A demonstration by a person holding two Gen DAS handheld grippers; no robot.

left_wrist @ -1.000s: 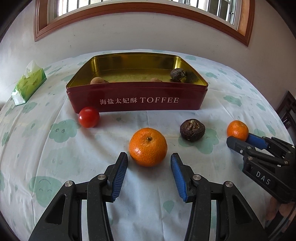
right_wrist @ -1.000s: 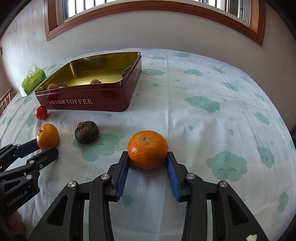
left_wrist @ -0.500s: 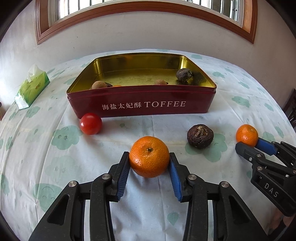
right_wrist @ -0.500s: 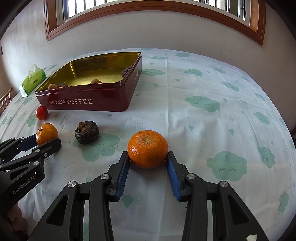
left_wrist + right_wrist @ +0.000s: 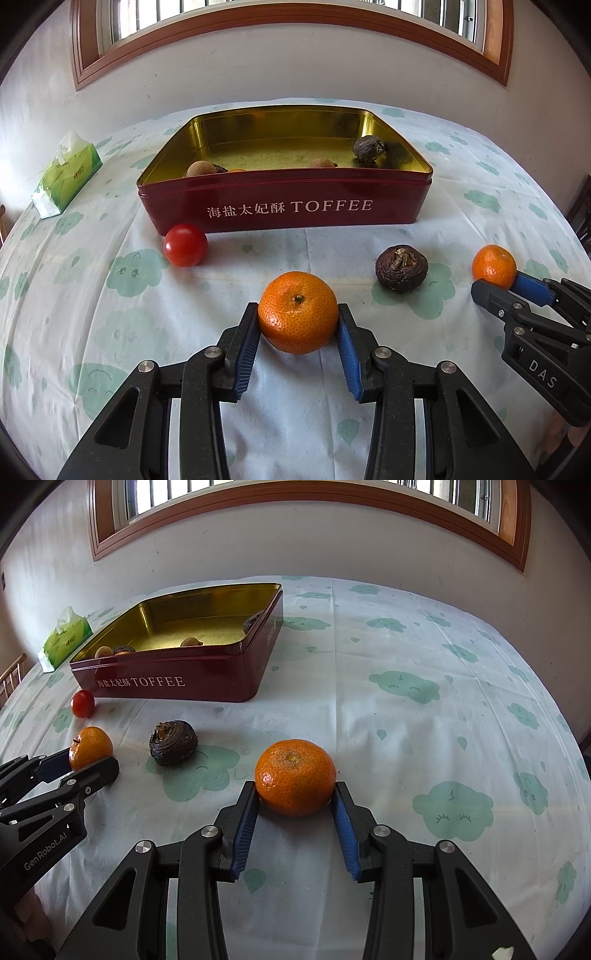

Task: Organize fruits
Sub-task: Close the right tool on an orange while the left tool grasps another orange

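Tin (image 5: 284, 210) reads "TOFFEE" beside Chinese characters.

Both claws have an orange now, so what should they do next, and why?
Probably lift the left claw a little, then carry its orange forward to the toffee tin. Both its blue pads touch the orange's sides, so the hold looks firm, and the tin straight ahead has bare gold floor. The right claw also pinches an orange, waiting.

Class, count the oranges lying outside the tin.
2: one orange in the left gripper, another orange in the right gripper. The tin may hide more inside.
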